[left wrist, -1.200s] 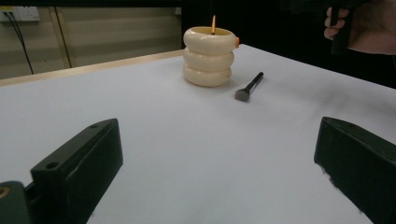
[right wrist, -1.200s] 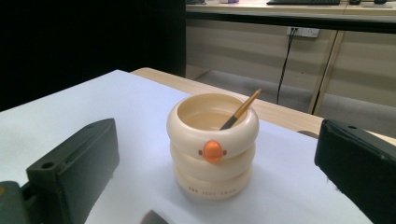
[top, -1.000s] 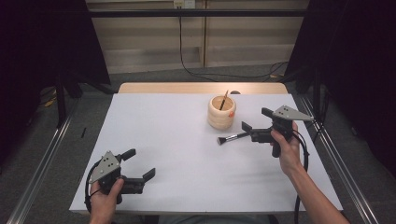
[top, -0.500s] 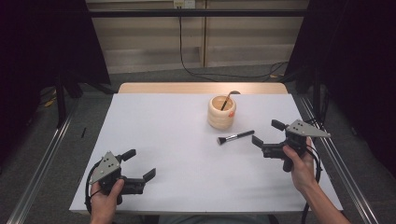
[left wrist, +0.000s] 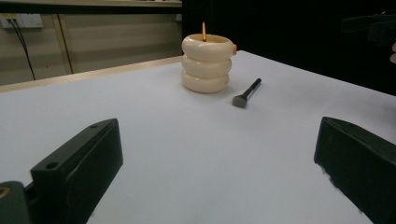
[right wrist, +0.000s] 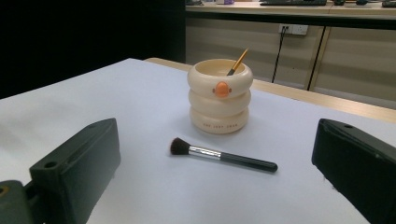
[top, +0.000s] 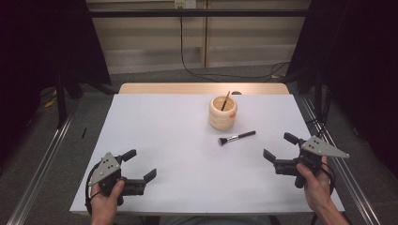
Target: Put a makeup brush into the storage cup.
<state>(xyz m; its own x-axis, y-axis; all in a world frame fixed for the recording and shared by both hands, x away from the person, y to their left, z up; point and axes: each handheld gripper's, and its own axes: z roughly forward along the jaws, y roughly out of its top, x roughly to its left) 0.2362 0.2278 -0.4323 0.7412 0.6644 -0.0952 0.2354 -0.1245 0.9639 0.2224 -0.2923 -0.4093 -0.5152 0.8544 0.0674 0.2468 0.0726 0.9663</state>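
Right tool [top: 280, 151]: I hold it near the desk's 4 o'clock corner, jaws spread wide and gripping nothing. One second ago it sat up by the brush, just at the handle end; half a second ago it had drawn back part of the way; now it lies well apart from the brush, closer to me.

Left tool [top: 140, 165]: in my left hand near the 7 o'clock corner, jaws wide apart and empty. It has not shifted across the three high views.

Black-handled makeup brush with a dark bristle head and silver ferrule [top: 236, 137]: lying flat on the desk, free of both tools, bristles toward 8 o'clock and handle toward 2 o'clock in the high view. It rests where it was half a second ago. In the right gripper view the brush [right wrist: 220, 156] lies between my two jaws but farther off, just in front of the holder.

Cream ribbed three-ring holder with an orange dot [top: 223, 112]: upright at about 1 o'clock from the desk's middle, near the brush but not touching it, unmoved. In the left gripper view the holder [left wrist: 207, 64] stands beyond the brush.

Thin orange-handled brush [right wrist: 238, 61]: leaning inside the holder, as before.

White desk [top: 173, 126]: both tools rest low over its near edge.
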